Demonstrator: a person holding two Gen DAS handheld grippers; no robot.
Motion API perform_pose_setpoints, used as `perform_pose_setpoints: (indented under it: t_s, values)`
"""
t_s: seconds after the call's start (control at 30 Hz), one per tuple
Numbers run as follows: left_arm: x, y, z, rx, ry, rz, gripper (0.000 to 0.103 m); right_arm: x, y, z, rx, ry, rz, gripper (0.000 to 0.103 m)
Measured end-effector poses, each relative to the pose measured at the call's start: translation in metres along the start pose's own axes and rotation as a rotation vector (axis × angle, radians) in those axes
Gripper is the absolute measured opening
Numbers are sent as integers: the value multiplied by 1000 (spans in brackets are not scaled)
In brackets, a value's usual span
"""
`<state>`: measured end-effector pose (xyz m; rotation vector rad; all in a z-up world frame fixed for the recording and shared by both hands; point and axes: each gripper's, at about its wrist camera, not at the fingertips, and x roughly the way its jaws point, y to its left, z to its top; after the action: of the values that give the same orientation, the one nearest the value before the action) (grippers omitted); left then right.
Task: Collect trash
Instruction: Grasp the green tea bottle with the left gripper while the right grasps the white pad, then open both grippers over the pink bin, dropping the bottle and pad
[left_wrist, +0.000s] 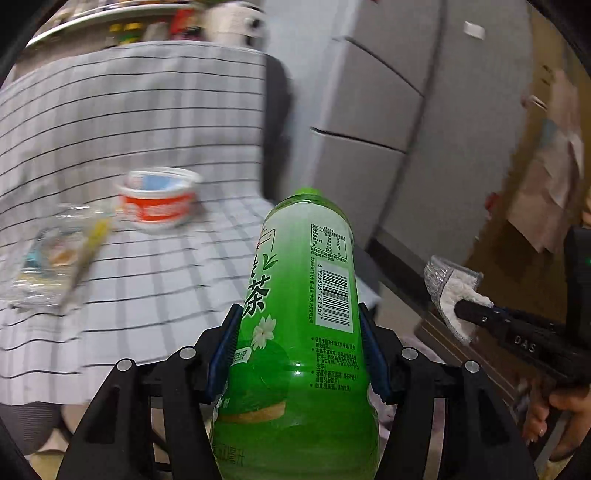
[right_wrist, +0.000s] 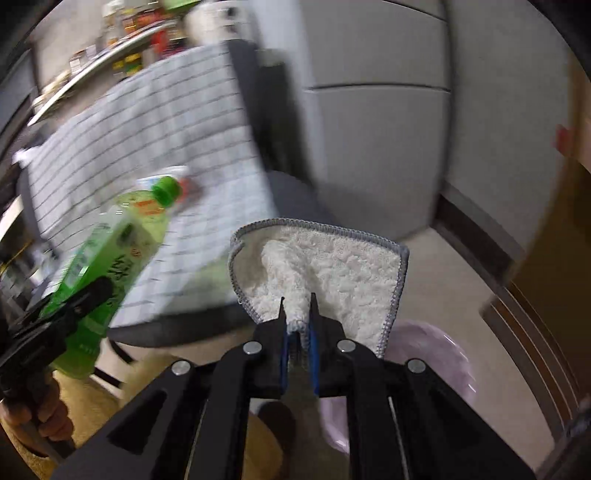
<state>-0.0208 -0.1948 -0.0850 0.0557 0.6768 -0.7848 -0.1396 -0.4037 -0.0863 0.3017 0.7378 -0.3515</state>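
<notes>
Carrying trash off, I am clamping the green tea bottle (left_wrist: 299, 314) in my left gripper (left_wrist: 299, 343) and pinching the white cloth (right_wrist: 325, 273) in my right gripper (right_wrist: 298, 314), needing a bin next.

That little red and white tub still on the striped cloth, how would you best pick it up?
Probably from above, one finger inside and one outside the rim of the red and white tub. It stands upright and open on the striped tablecloth, and its body looks wide for the fingers. The view is blurred.

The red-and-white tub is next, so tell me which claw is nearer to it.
Left. The left claw, shut on the green tea bottle, is just right of the red-and-white tub on the checked cloth. The right claw, gripping a white towel, is farther right.
</notes>
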Motion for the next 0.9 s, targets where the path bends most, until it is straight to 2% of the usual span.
perform_pose_setpoints:
  t_s: [0.17, 0.37, 0.47, 0.53, 0.7, 0.9]
  values:
    - [15, -35, -1, 60, 30, -57, 60, 3, -56, -22, 125, 48, -98, 11]
    - [31, -61, -6, 79, 55, -85, 60, 24, -90, -39, 209, 96, -125, 13]
    - [43, -68, -5, 88, 68, -95, 60, 31, -101, -45, 240, 104, -123, 25]
    - [46, -72, -6, 93, 72, -99, 60, 30, -107, -47, 251, 99, -135, 33]
    - [53, -85, -8, 116, 80, -120, 60, 24, -114, -47, 272, 79, -127, 33]
    - [55, -102, -16, 168, 106, -160, 60, 2, -120, -39, 290, 3, -123, 33]
